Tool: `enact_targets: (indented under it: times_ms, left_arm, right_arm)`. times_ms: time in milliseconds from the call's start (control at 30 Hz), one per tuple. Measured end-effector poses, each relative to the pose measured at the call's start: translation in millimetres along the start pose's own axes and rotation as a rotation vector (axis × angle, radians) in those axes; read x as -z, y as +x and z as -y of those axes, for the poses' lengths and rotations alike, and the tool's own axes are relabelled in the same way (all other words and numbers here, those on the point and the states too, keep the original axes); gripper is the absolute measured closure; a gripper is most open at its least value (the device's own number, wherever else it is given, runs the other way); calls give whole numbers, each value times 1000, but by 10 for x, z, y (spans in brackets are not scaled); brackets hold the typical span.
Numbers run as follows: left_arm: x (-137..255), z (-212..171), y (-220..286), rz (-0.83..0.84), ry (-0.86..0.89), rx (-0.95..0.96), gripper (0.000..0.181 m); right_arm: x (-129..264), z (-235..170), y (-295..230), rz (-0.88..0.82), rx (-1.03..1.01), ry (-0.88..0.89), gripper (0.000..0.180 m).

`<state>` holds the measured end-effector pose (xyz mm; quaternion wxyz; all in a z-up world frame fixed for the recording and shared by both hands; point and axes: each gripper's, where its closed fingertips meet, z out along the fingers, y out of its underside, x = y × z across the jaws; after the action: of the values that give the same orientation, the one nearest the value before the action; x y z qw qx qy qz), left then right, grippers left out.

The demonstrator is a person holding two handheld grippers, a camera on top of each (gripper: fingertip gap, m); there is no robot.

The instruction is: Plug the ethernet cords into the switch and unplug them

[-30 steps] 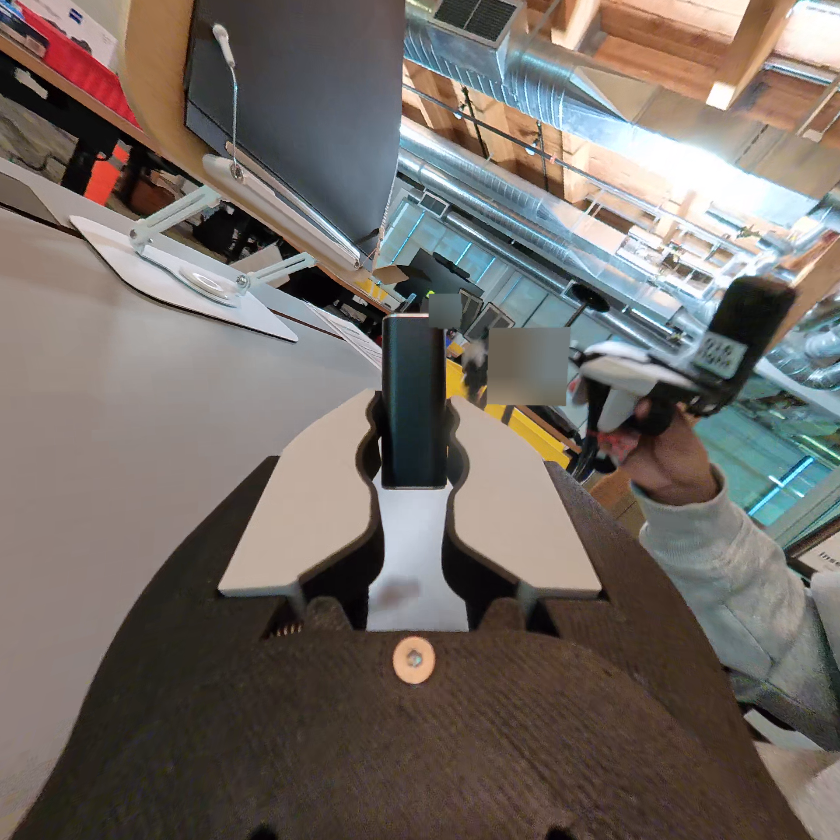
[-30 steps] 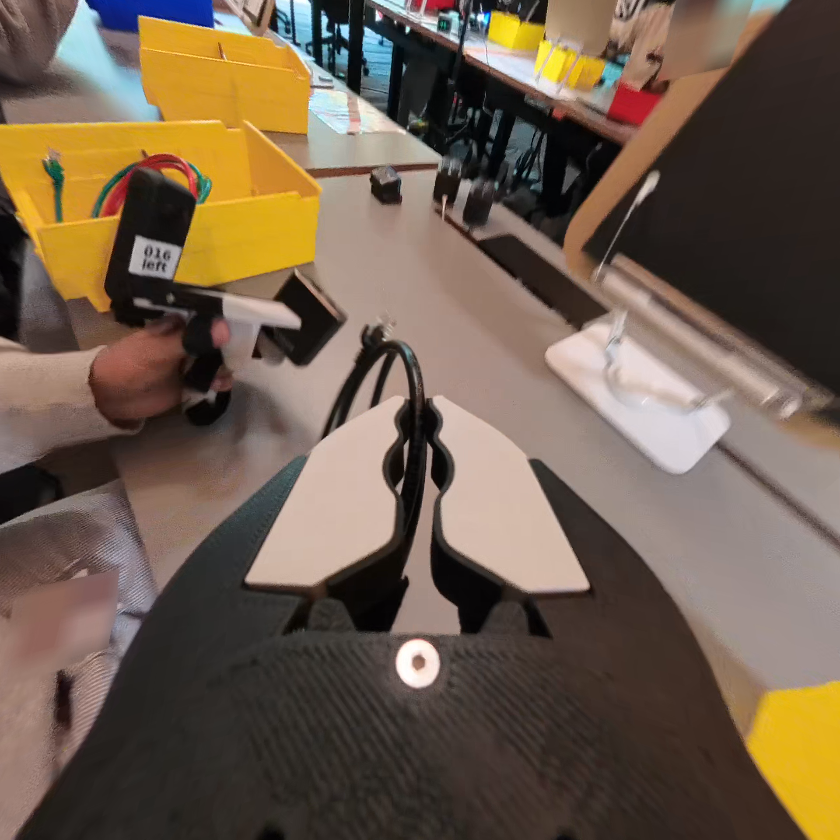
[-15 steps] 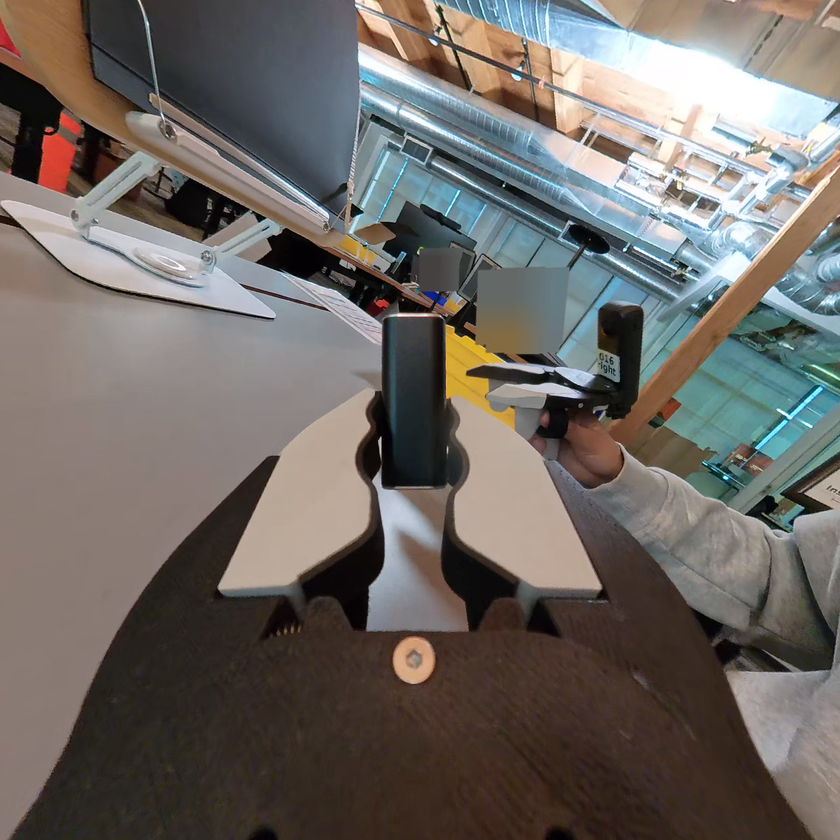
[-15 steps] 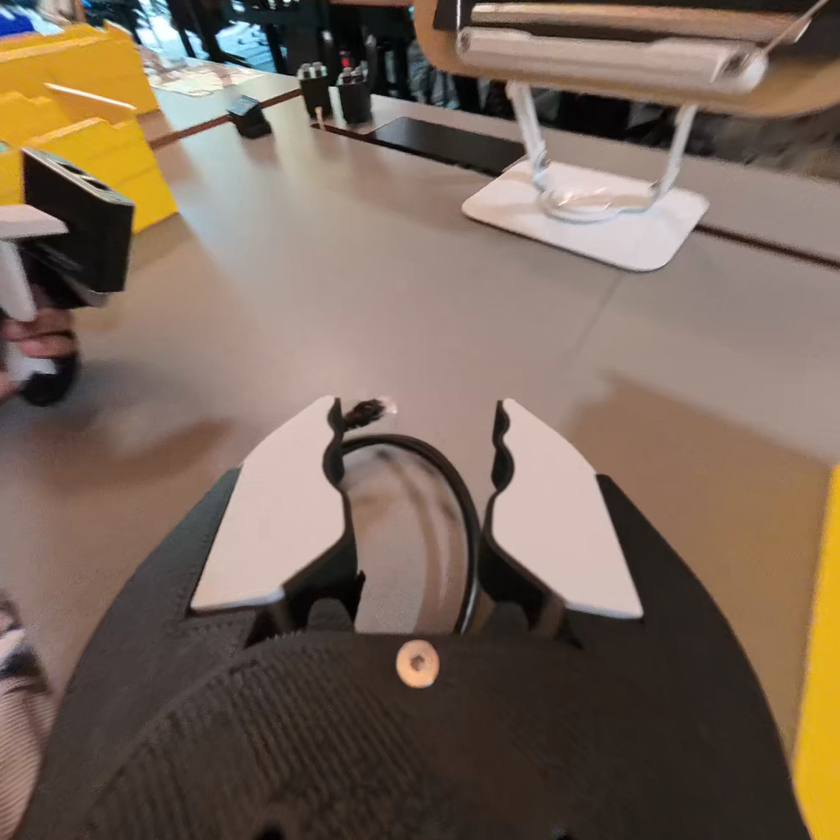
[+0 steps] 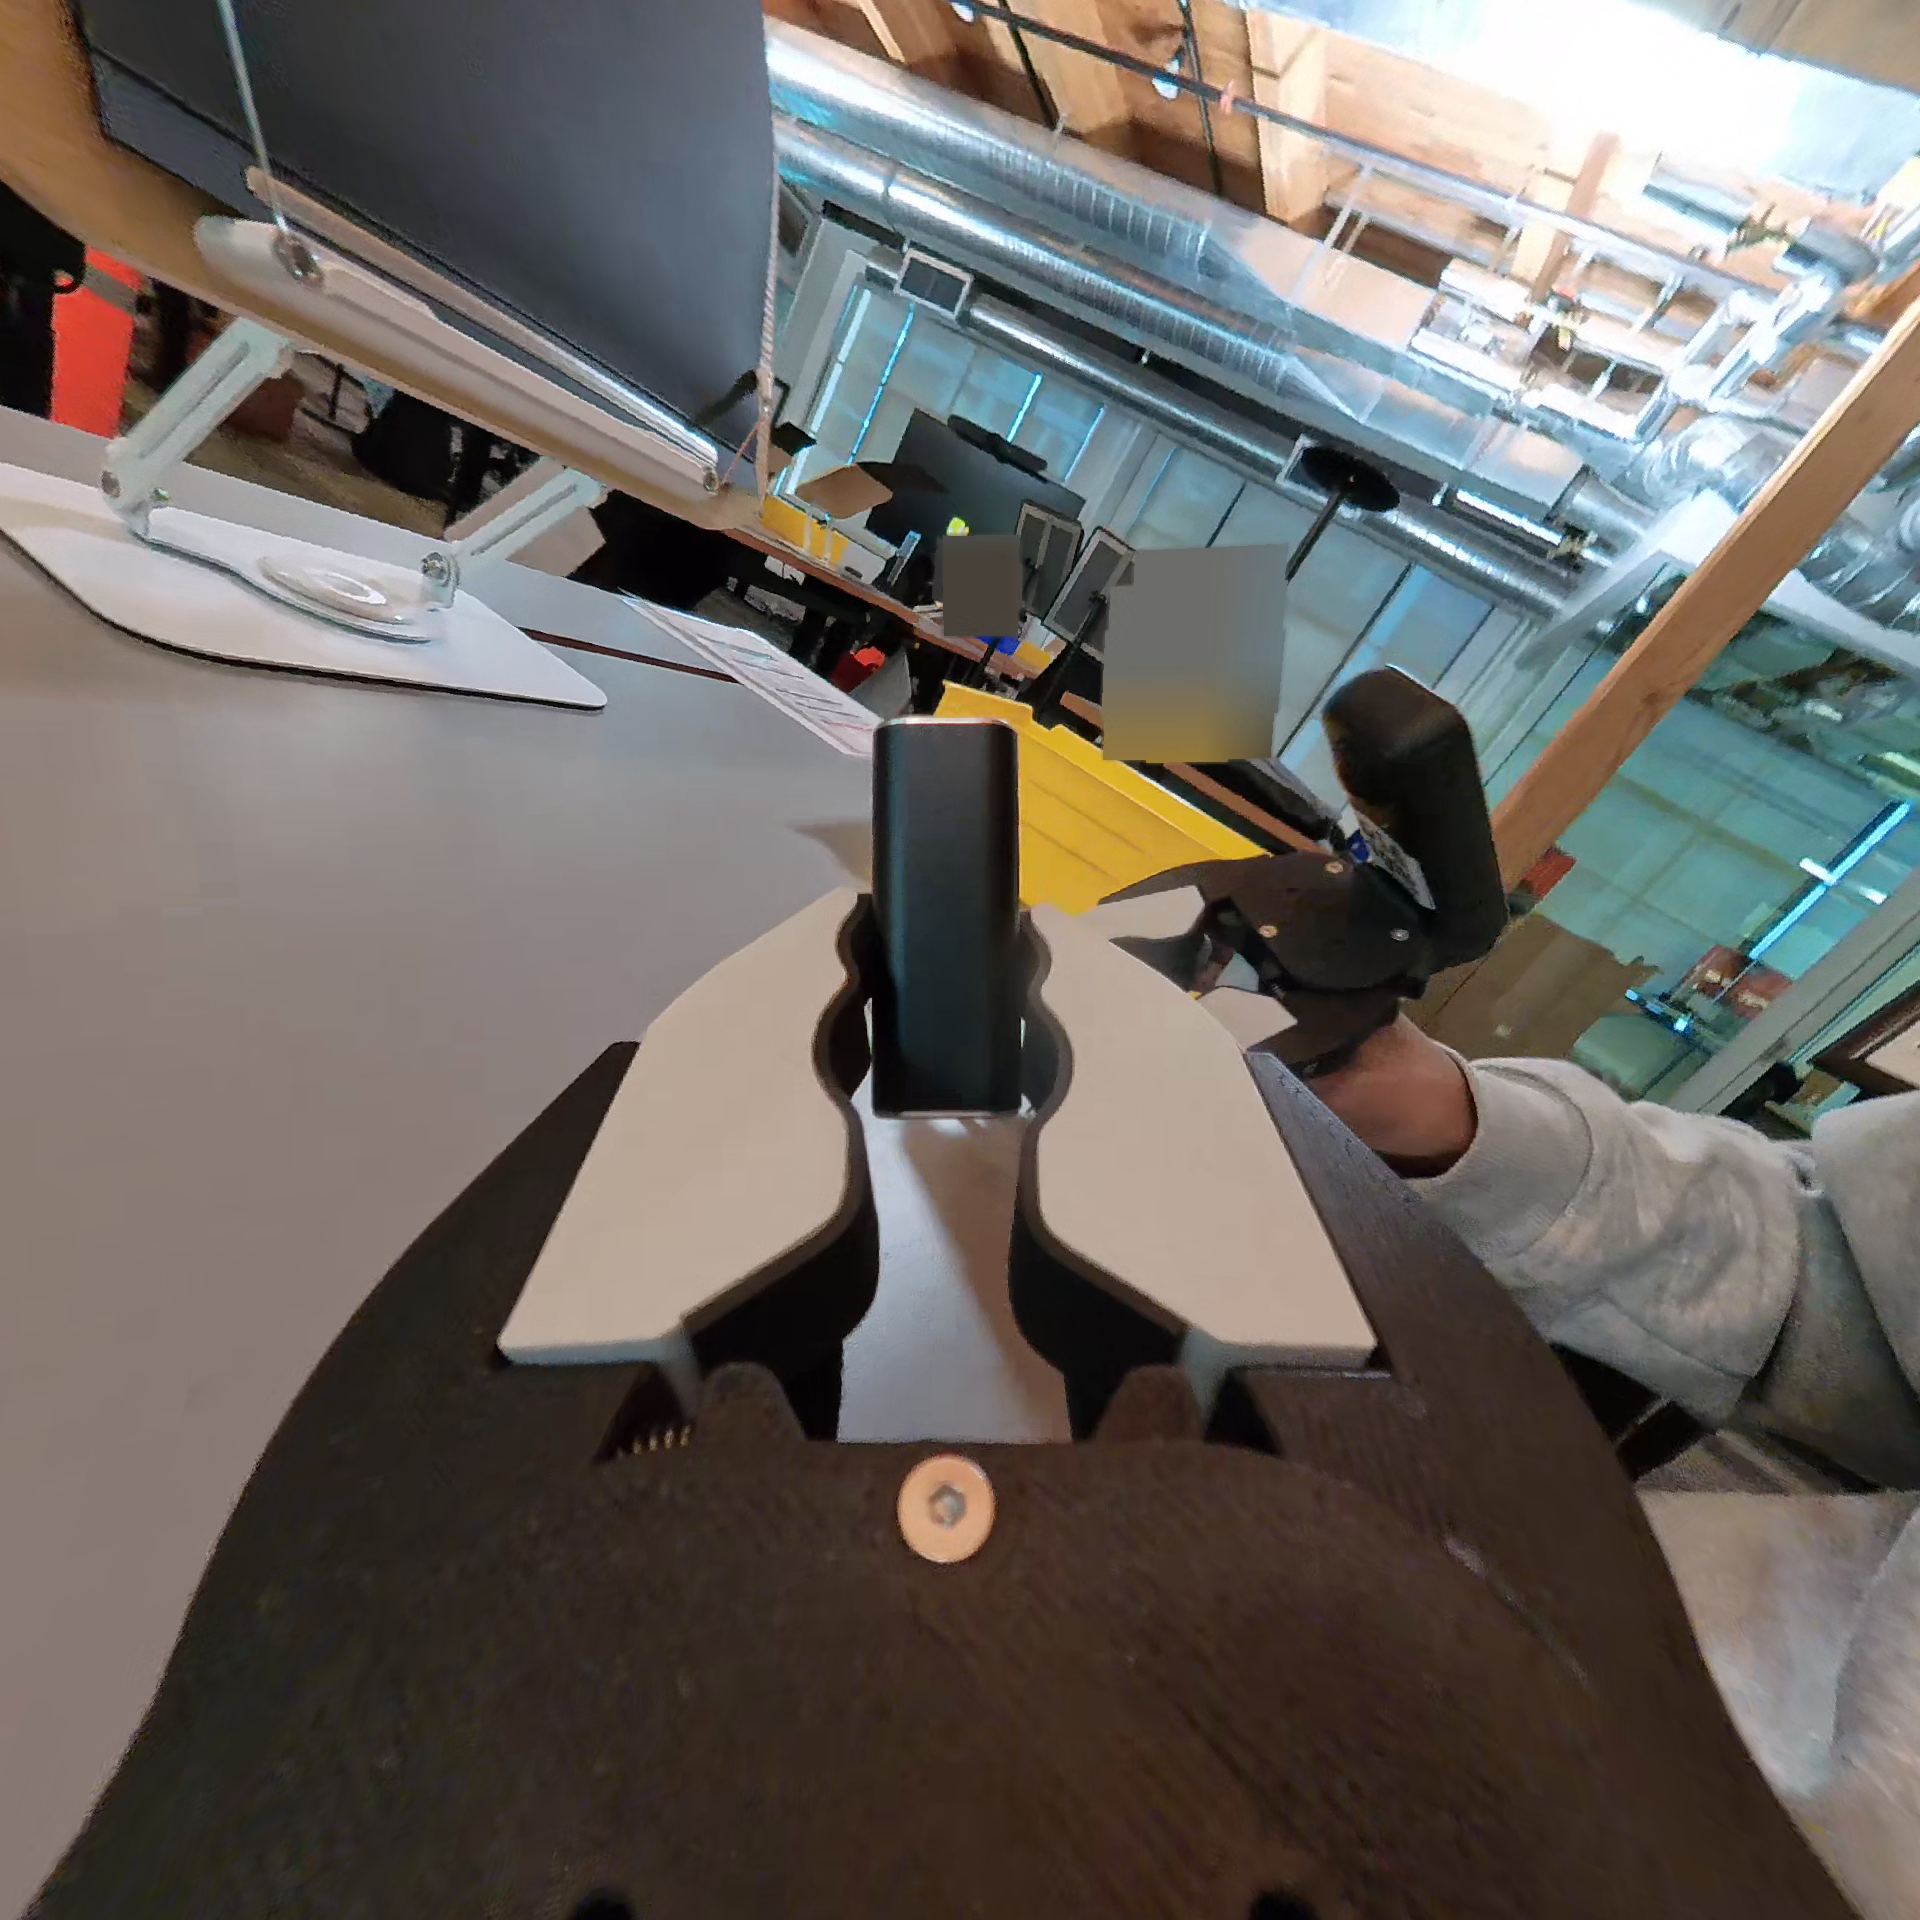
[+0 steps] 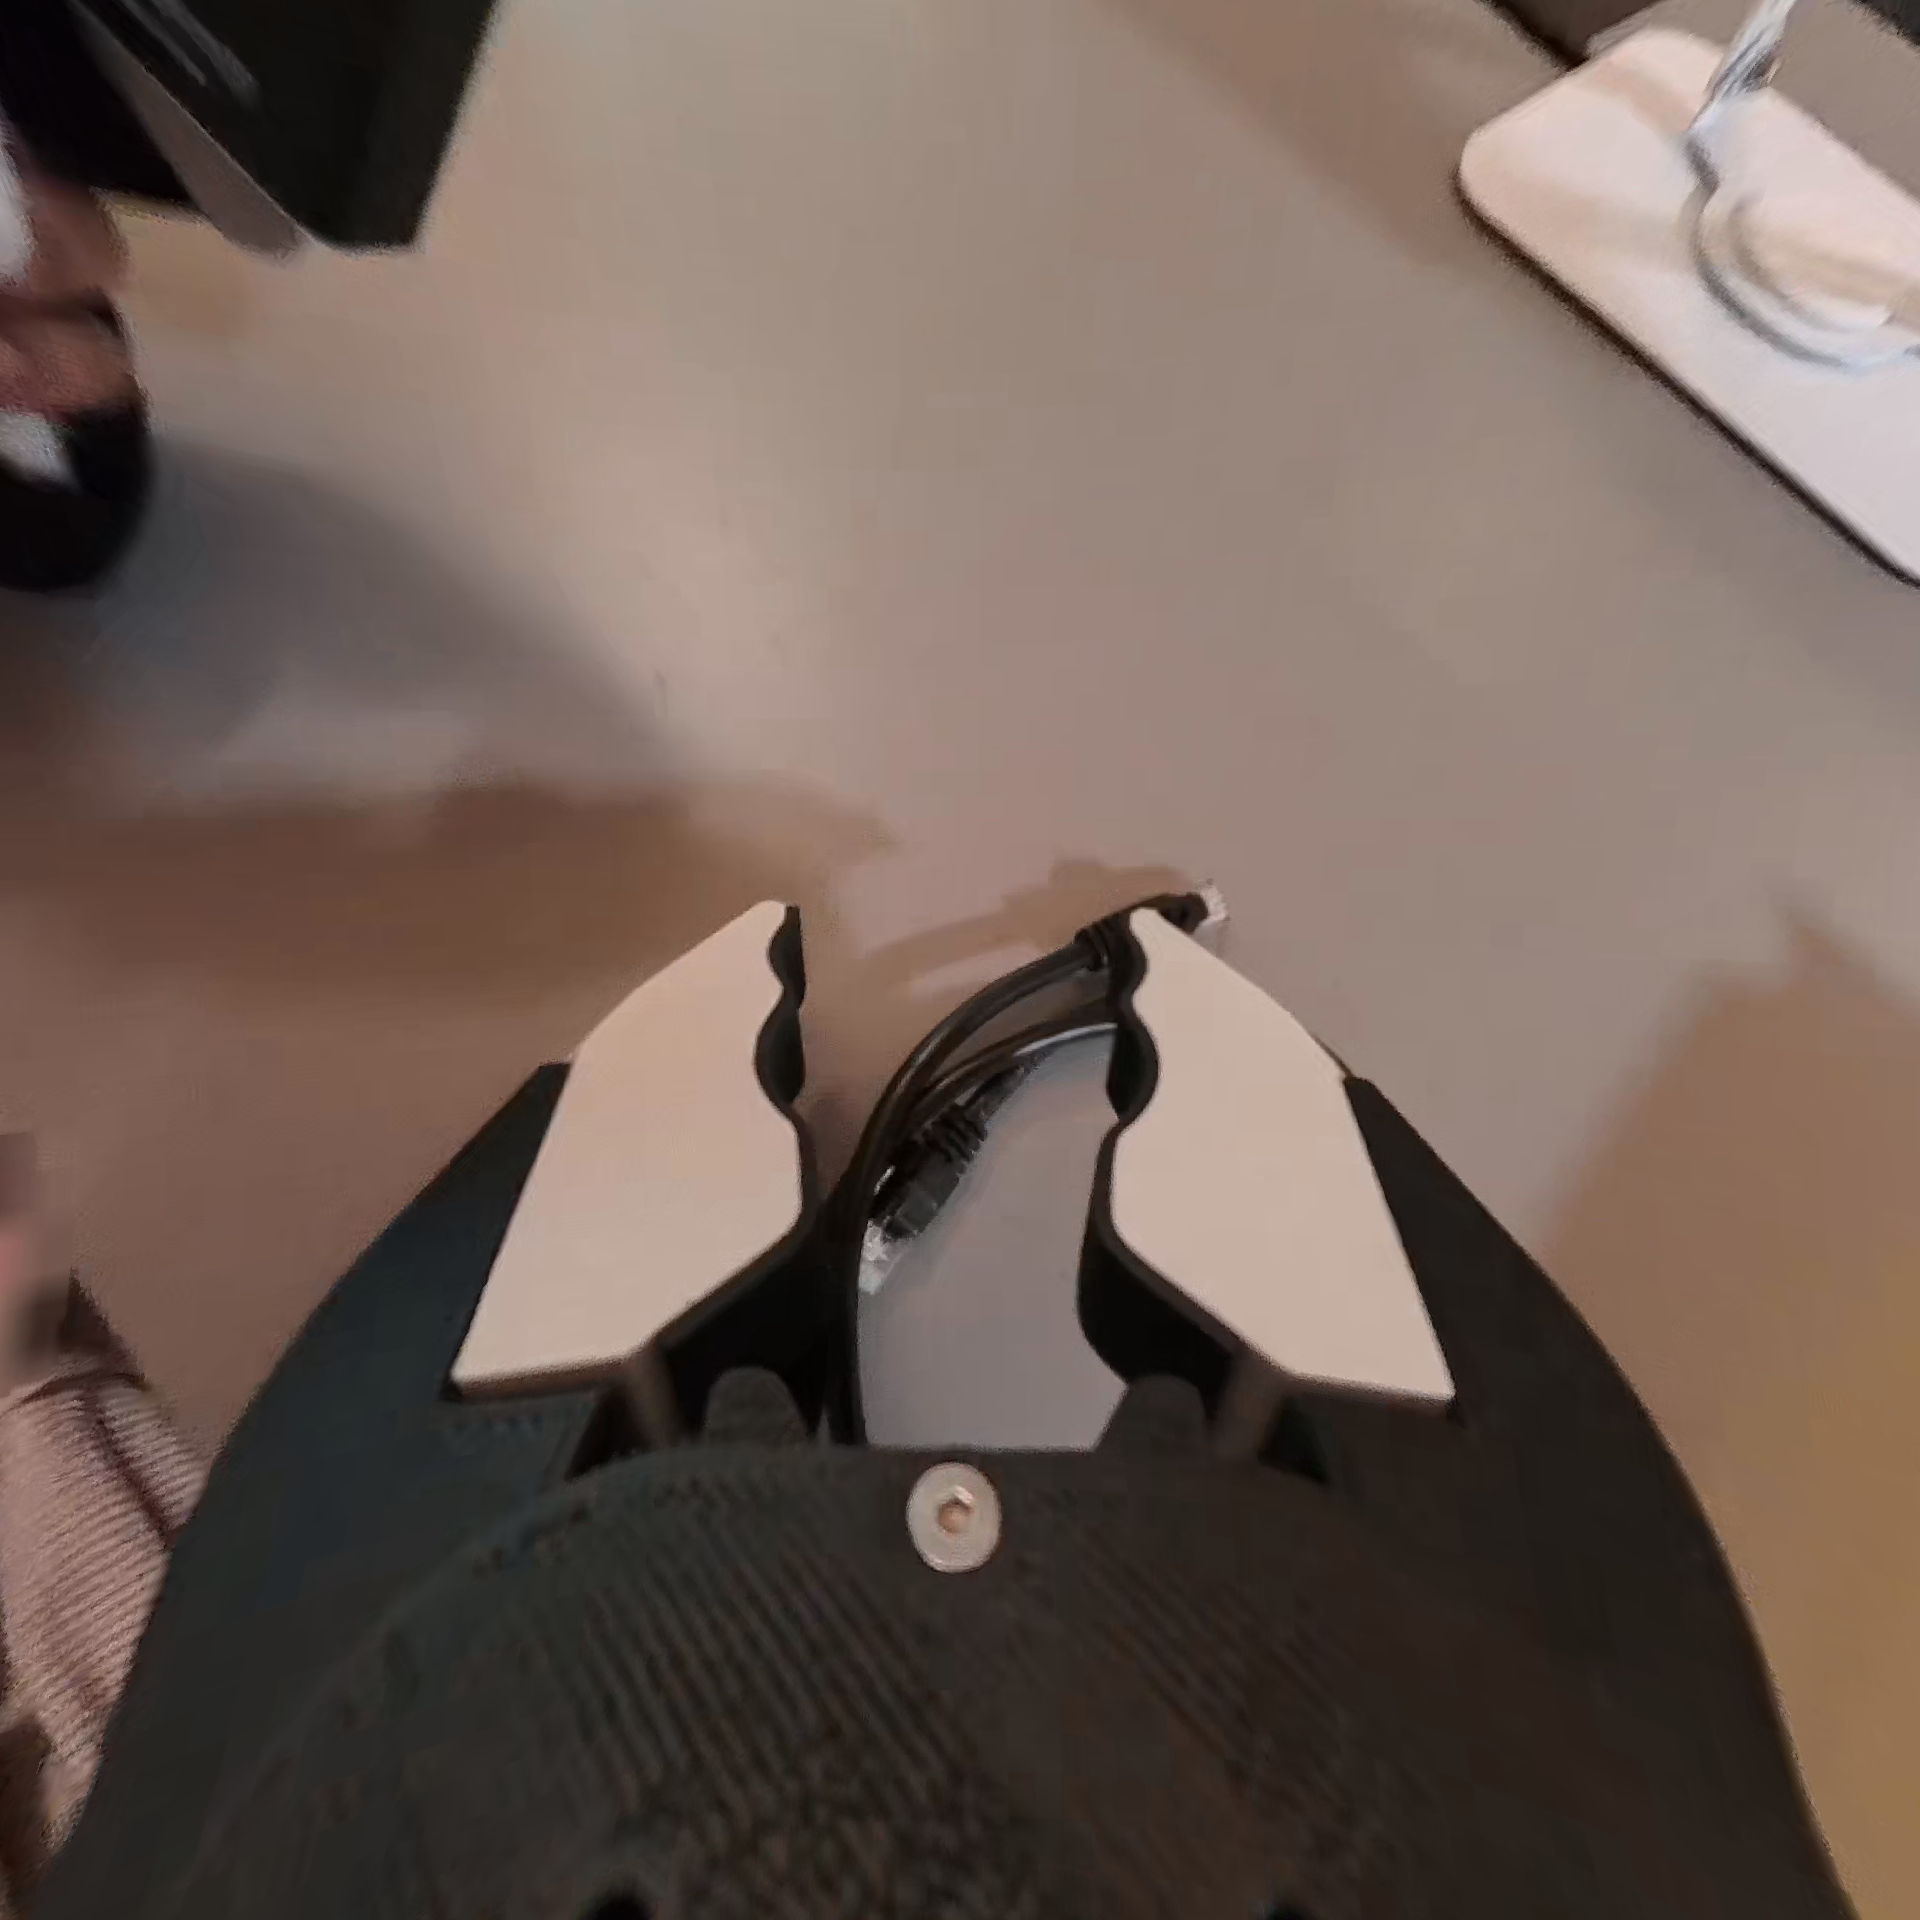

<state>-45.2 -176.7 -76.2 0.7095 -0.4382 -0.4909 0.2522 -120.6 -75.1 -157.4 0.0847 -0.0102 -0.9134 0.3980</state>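
The right gripper (image 6: 966, 935) has dropped low over the grey table (image 6: 1039, 520) since a moment ago, its fingers spread wide with the black ethernet cord (image 6: 935, 1091) lying loose between them.

The left gripper (image 5: 945, 935) is clamped on the black switch (image 5: 943, 914), long axis pointing straight out from the fingers. A white stand (image 6: 1714, 260) sits off right; a yellow bin (image 5: 1091, 821) behind the switch.
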Motion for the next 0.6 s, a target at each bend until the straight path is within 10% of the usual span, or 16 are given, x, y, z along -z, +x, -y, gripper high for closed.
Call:
enact_targets:
  times_ms: [233,333,600]
  left_arm:
    - [-97,-113,143,-28,-71,-91,156]
    - [-114,-142,182,-39,-91,-116,156]
    - [-182,-371,359,-89,-261,-408,156]
  right_arm:
    - [-179,-183,106,-20,45,-87,137]
    - [-69,-41,20,64,141,31,171]
    - [622,323,-171,107,450,385,177]
